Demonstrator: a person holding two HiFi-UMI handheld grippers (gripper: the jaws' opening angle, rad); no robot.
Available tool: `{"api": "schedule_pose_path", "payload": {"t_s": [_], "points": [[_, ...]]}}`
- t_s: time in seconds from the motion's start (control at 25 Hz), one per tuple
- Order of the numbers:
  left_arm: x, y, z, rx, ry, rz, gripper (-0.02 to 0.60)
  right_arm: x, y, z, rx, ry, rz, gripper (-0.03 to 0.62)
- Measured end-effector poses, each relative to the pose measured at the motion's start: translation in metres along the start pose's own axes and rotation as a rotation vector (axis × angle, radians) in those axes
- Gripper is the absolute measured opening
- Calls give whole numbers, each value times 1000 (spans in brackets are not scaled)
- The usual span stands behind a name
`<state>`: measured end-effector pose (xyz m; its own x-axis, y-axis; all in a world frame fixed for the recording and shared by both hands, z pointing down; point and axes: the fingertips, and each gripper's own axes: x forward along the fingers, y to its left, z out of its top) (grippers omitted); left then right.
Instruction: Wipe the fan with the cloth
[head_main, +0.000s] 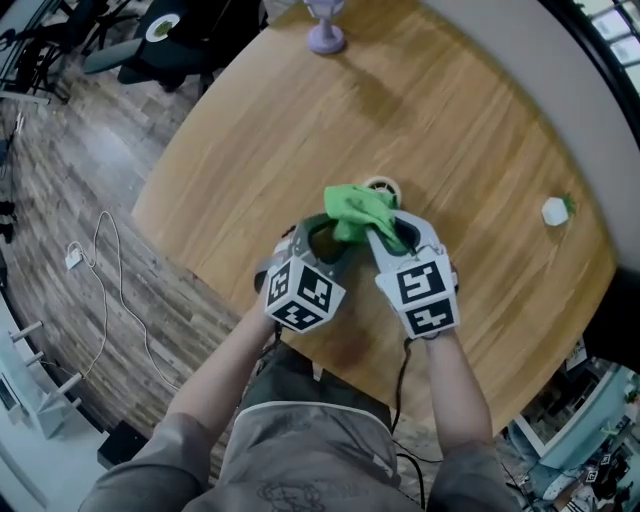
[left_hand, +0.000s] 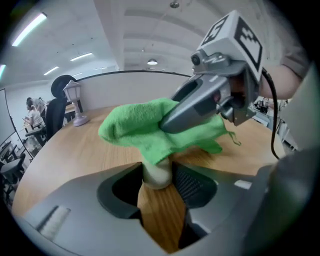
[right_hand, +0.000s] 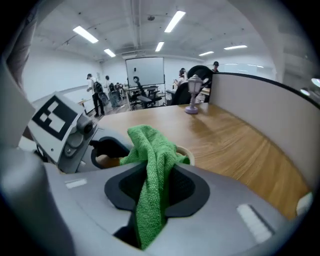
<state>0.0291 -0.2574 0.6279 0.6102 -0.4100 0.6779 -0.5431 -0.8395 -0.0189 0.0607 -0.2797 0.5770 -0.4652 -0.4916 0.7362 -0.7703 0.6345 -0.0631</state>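
Cloth (left_hand: 142, 131): green, centre of frame, bunched.
Fan (left_hand: 157, 175): we see only a cream stem below centre, its top under the cloth.
Left gripper (left_hand: 159, 181): bottom, jaws closed against that stem.
Right gripper (left_hand: 170, 122): upper right, we find it pinching the cloth.
Table (left_hand: 75, 152): wooden, beneath everything.
Lamp (left_hand: 75, 104): upper left, on the table, well apart.

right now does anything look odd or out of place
Nothing stands out: the green cloth in the right tongs drapes over the cream fan held in the left tongs; no spill or damage.
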Motion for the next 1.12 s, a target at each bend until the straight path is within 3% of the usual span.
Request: {"api": "schedule_pose_path", "payload": {"t_s": [0.2,0.28,0.4,0.68,0.88,1.0,1.12], "points": [[-2,-4,-1,42,2,-21,190,-14,-68,-1,146,-46,-187,101],[-2,-5,-2,61,1,-26,190,-14,-80,-1,185,-51,-206,101],[-2,-5,-1,55,1,-29,190,-9,-68,6,176,-61,-177,100],[-2,-3,-2,36,6,-34,190,7,11,8,-1,-13,-53,101],[-2,-5,-2,30,11,-48,190,7,46,-15,-61,99,133,101],[-1,-8,-1,38,12,-58,190,-7,28,-21,-60,108,104,101],[0,-9,-2,46,11,-63,190,-21,-10,-13,-24,63,-22,101]]}}
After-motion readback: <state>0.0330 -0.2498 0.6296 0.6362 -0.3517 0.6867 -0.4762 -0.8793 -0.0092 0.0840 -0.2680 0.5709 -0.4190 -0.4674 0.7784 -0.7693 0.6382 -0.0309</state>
